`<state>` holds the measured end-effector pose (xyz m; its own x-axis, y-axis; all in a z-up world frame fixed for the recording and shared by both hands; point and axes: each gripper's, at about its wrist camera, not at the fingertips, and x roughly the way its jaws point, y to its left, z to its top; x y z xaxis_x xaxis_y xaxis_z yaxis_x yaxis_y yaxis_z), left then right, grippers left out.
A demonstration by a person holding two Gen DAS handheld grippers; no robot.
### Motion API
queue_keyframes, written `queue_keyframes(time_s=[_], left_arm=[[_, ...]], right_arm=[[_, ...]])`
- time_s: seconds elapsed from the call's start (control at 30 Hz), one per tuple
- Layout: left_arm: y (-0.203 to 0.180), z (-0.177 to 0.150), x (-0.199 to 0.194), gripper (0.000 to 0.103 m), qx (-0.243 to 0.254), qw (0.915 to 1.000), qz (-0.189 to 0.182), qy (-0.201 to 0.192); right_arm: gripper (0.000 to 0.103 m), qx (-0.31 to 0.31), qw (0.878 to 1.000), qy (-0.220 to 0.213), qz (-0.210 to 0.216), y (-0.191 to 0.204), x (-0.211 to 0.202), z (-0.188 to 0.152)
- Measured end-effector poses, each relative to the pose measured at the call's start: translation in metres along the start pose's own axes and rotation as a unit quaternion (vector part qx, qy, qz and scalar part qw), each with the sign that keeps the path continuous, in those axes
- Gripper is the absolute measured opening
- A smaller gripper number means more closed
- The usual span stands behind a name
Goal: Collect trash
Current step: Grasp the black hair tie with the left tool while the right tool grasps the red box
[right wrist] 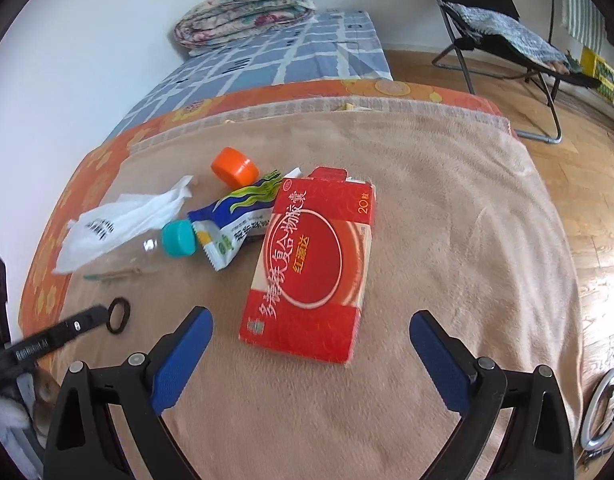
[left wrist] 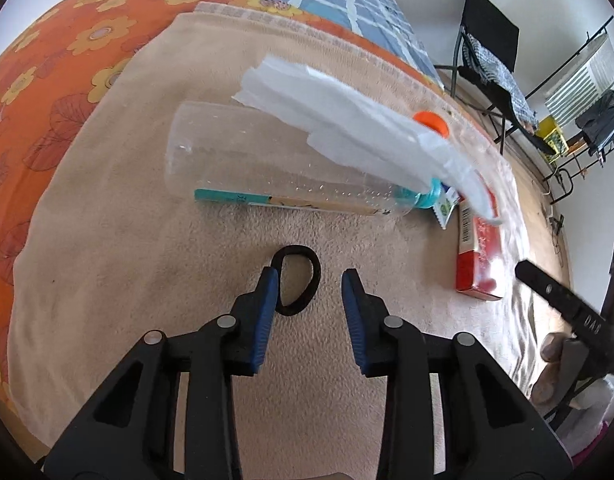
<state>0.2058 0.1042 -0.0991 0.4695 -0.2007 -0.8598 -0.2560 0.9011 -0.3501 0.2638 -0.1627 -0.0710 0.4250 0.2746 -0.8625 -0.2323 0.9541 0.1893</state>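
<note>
On a beige blanket spread over the bed, we hold both grippers angled down over a scatter of litter, each lined up with a different piece. Our left gripper has its jaws partly apart with nothing between the pads; the black ring lies just under and beside its left finger, at about 11 o'clock from the tips, which suggests this small piece is its target and explains the narrow opening. Our right gripper stands wide open and empty, its fingers straddling the near end of the red box, a spread that we judge fits the box's width.

The rest of the trash sits in one loose cluster. In the left wrist view the clear bottle lies on its side at 12 o'clock, its teal cap pointing to 3 o'clock, with white tissue draped over it and a thin paper-wrapped stick along its near side. In the right wrist view the snack wrapper lies at 10 o'clock of the box, touching its edge, and the orange cap rests beyond it at 11 o'clock.

Nothing is gripped yet; no bin shows in either view.
</note>
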Motion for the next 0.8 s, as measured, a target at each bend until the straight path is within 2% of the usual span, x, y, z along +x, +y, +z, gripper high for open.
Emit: queue_keyframes(time_s=[0.27,0.37,0.47,0.8], left_arm=[[0.006,0.004,0.012,0.033,-0.006,0.9999,0.012,0.005],[0.010,0.005,0.014,0.027,-0.008,0.9998,0.013,0.007],[0.013,0.006,0.015,0.027,-0.014,0.9998,0.014,0.007],[0.008,0.005,0.022,0.026,0.009,0.9995,0.029,0.009]], right_arm=[[0.100,0.003,0.999,0.010,-0.032,0.007,0.025,0.008],[0.100,0.002,0.999,0.015,-0.035,0.009,0.033,0.008],[0.100,-0.001,0.999,0.018,-0.040,0.011,0.038,0.009],[0.100,0.004,0.998,0.041,-0.051,0.006,0.057,0.007]])
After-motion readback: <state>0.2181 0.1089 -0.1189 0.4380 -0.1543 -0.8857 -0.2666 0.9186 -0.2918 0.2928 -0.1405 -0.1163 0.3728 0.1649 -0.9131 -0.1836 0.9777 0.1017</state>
